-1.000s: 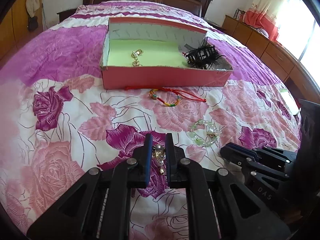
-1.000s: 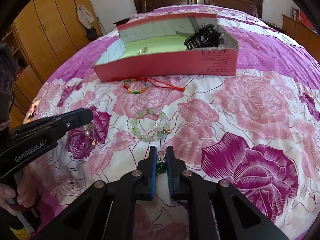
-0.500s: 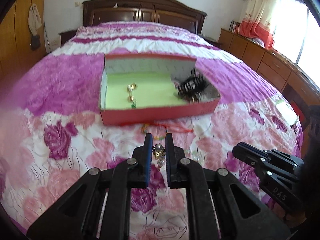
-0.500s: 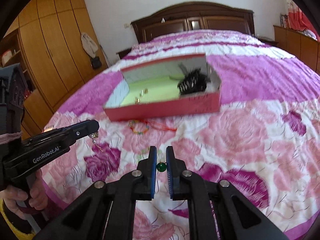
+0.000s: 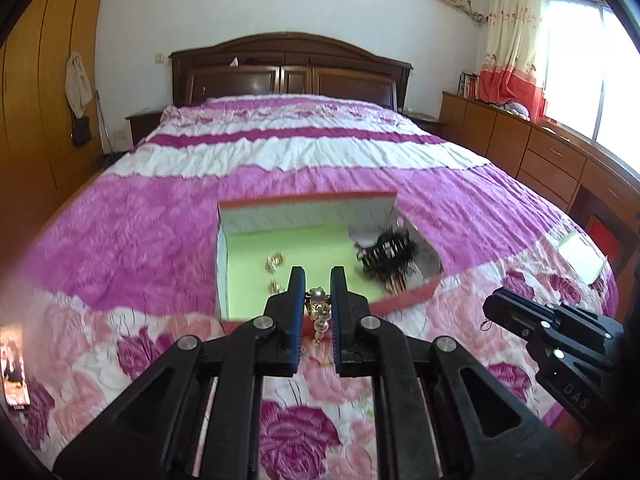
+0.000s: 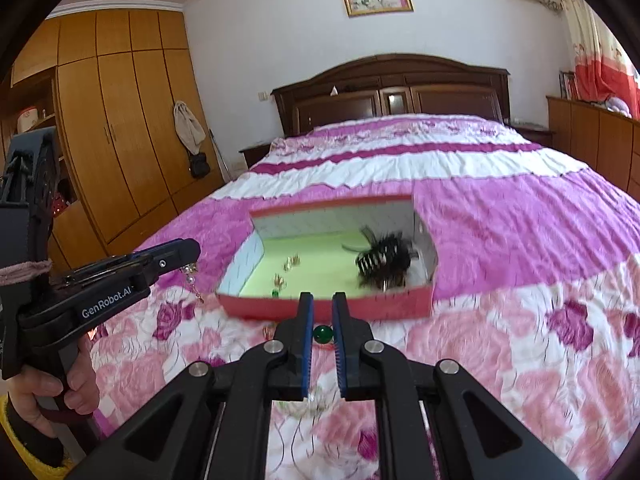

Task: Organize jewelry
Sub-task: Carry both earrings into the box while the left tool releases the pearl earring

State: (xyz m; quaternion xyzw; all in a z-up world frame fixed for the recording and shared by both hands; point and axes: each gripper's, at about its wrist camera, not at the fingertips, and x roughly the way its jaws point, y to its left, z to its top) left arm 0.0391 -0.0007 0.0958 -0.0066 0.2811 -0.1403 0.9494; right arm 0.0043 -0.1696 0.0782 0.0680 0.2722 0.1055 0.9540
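The left gripper (image 5: pixel 316 300) is held above the near part of the bed (image 5: pixel 160 240), which is covered by a pink and magenta rose-patterned quilt. Its jaws are clamped on a gold-and-pearl drop earring (image 5: pixel 318 306); the pearl sits between the blue pads and the lower beads hang free below them. In the right wrist view the same earring dangles from the tip of the left gripper, clear of the quilt.

The right gripper (image 6: pixel 322 332) is held beside the left one, also above the quilt. Its jaws are clamped on a small round green bead (image 6: pixel 323 334), which is gripped between the two blue pads.

Ahead of both grippers, an open red cardboard box with a pale green floor (image 6: pixel 332 308) rests on the quilt. Inside it:
- Small gold jewellery pieces (image 5: pixel 275 262) lie on the left half of the floor.
- A black feathered claw hair clip (image 6: pixel 384 260) lies at the right end.
- A tiny green item (image 6: pixel 275 291) lies near the front wall; its kind cannot be told.

A hand (image 6: pixel 52 396) grips the handle of the left gripper.
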